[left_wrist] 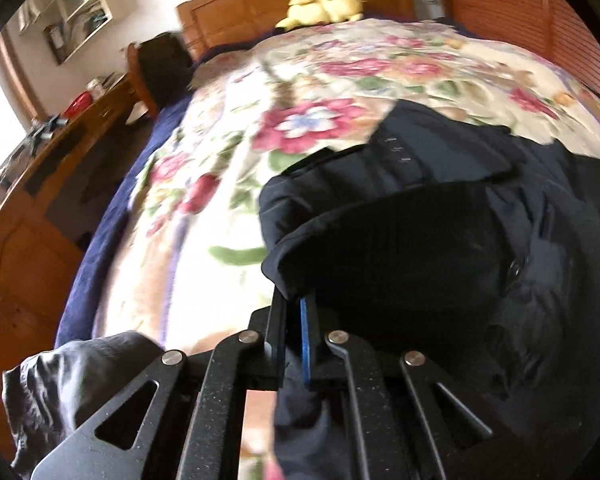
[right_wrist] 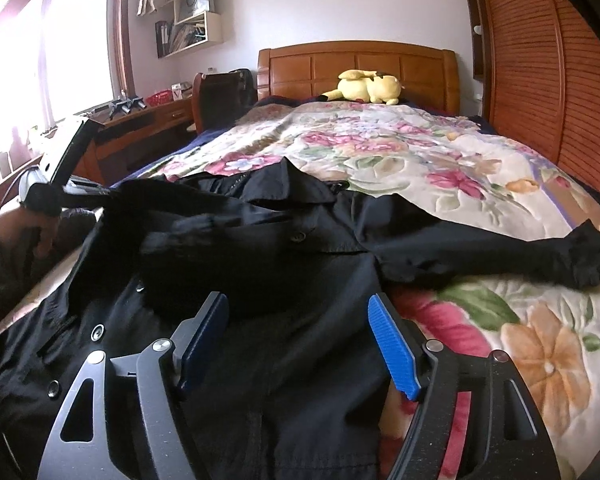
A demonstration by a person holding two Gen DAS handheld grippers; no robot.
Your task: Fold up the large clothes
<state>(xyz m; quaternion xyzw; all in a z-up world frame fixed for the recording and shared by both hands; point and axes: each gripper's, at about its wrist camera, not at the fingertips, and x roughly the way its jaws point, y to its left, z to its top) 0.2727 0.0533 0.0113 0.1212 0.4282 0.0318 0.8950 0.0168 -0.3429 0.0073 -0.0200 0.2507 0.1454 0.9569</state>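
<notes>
You are working on a dark coat (right_wrist: 300, 248) that is lying spread across the floral quilt (right_wrist: 440, 160) on the bed, one sleeve (right_wrist: 520, 252) stretching out to the right. Your left gripper (left_wrist: 294, 312) is pinching a fold of the coat's edge, its fingers clamped tight on the cloth. Your right gripper (right_wrist: 300, 340) is hovering over the coat's lower front with its fingers wide apart and nothing between them.

The cloth is looking soft and limp, fairly heavy for its size, so it is likely going to sag and drag on the quilt. Hems, cuffs and shoulder seams are probably giving you the surest hold. The buttons (right_wrist: 98, 332) may snag.

A plush toy (right_wrist: 368, 86) is lying well away by the headboard (right_wrist: 360, 64), and a desk (right_wrist: 148, 120) is standing beside the bed. Nothing is blocking the fold.
</notes>
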